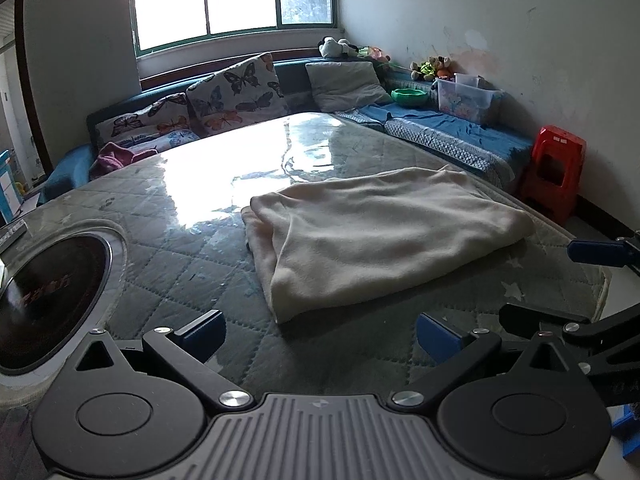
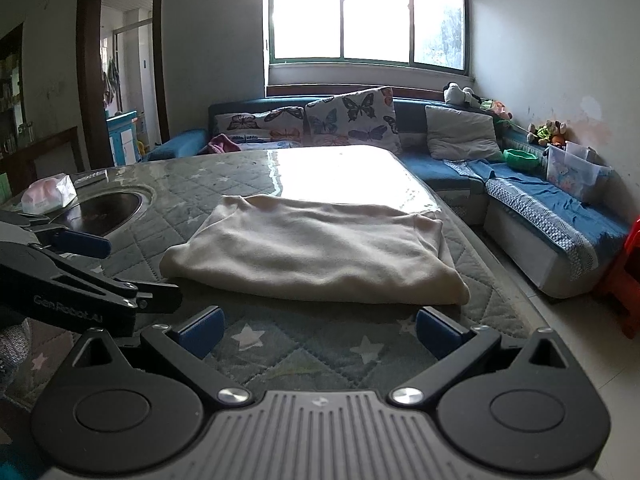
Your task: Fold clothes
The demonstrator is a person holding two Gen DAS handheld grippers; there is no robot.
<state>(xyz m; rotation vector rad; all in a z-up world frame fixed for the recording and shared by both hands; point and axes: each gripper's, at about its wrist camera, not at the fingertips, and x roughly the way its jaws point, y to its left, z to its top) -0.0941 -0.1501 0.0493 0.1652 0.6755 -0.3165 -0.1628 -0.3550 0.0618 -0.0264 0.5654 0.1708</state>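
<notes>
A cream-coloured garment (image 1: 380, 236) lies folded into a thick rectangle on the quilted grey table cover (image 1: 180, 272); the right wrist view shows the same garment (image 2: 316, 252) from its long side. My left gripper (image 1: 320, 338) is open, just short of the garment's near corner, nothing between its blue pads. My right gripper (image 2: 318, 330) is open too, its pads a little in front of the garment's near edge and not touching it. Each gripper shows at the edge of the other's view: the right gripper (image 1: 592, 280) and the left gripper (image 2: 92, 268).
A round built-in hob (image 1: 44, 296) sits in the table at the left, with a tissue pack (image 2: 48, 194) beyond it. A blue sofa with butterfly cushions (image 1: 236, 92) wraps the far sides. A red plastic stool (image 1: 554, 168) stands at the right on the floor.
</notes>
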